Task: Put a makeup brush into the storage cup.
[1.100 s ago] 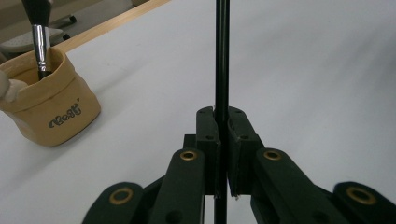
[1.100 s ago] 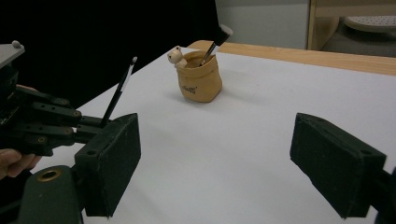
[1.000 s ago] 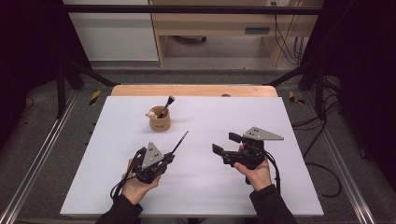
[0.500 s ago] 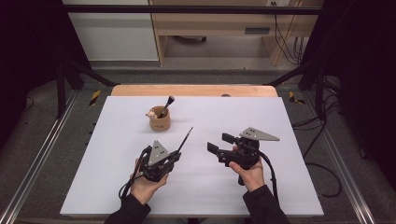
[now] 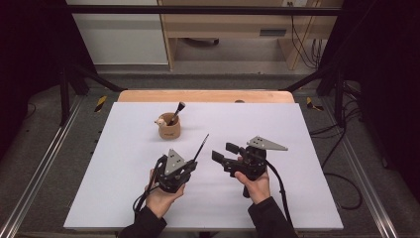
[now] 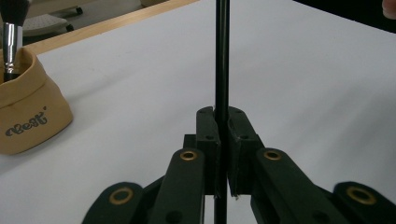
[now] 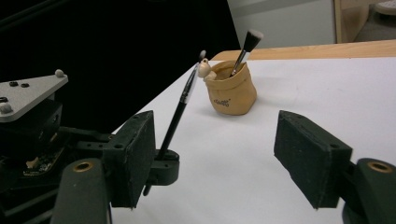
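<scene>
My left gripper (image 5: pixel 190 166) (image 6: pixel 222 116) is shut on the handle of a thin black makeup brush (image 5: pixel 200 148) (image 6: pixel 222 56), which slants up and away over the white table. My right gripper (image 5: pixel 222 151) (image 7: pixel 215 144) sits just right of it, pointing left. Its jaws are open and have just been closing, with nothing between them. In the right gripper view the held brush (image 7: pixel 180 112) rises behind the left jaw. A tan fabric pouch (image 5: pixel 169 130) (image 6: pixel 25 116) (image 7: pixel 232 91) stands farther back, holding another brush (image 5: pixel 176 111) (image 7: pixel 247 44).
The white table top (image 5: pixel 297 129) ends in a wooden strip (image 5: pixel 208 95) at the far edge. Metal frame rails (image 5: pixel 44 163) run along both sides. A small pale figure (image 7: pixel 203 69) sits on the pouch's rim.
My left gripper has moved right with the brush, closer to the right gripper. The right gripper's jaws stand nearer each other than before.
</scene>
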